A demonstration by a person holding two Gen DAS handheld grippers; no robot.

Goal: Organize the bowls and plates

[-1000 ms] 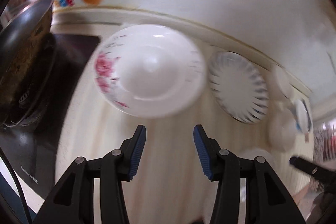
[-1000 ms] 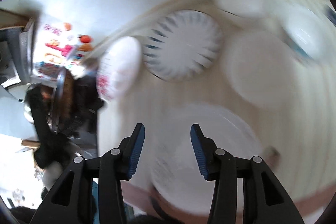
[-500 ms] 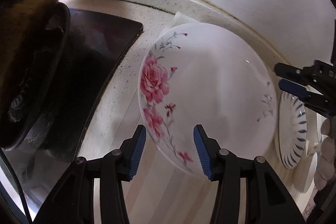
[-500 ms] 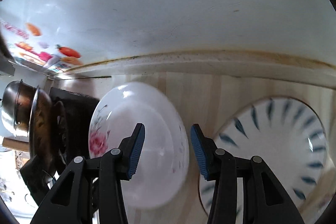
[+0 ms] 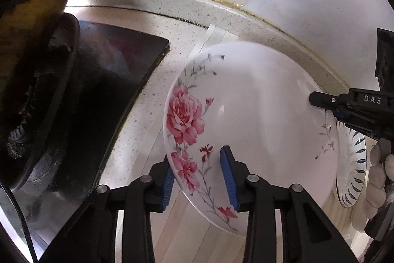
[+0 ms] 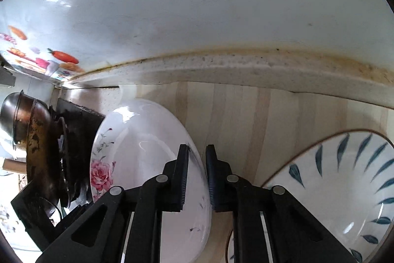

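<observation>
A white plate with pink roses point(image 5: 246, 115) lies on the pale wood-grain counter point(image 6: 246, 115), beside the stove. My left gripper point(image 5: 195, 179) is open, one finger on each side of the plate's near-left rim by the roses. My right gripper point(image 6: 197, 164) is shut on the opposite rim of the rose plate point(image 6: 138, 154). In the left wrist view its black fingers point(image 5: 327, 102) reach in from the right. A second plate with blue leaf marks point(image 6: 339, 176) lies just right of the rose plate and shows partly behind it point(image 5: 354, 164).
A black stove top point(image 5: 118, 70) with a dark wok point(image 5: 29, 41) is close on the left. The speckled counter ledge point(image 6: 221, 68) and white wall run along the back. A hand point(image 5: 379, 164) holds the right gripper at the right edge.
Both grippers have moved in onto the rose plate. The right gripper's fingers have narrowed onto its rim; the left gripper's fingers now straddle the rim by the roses.
</observation>
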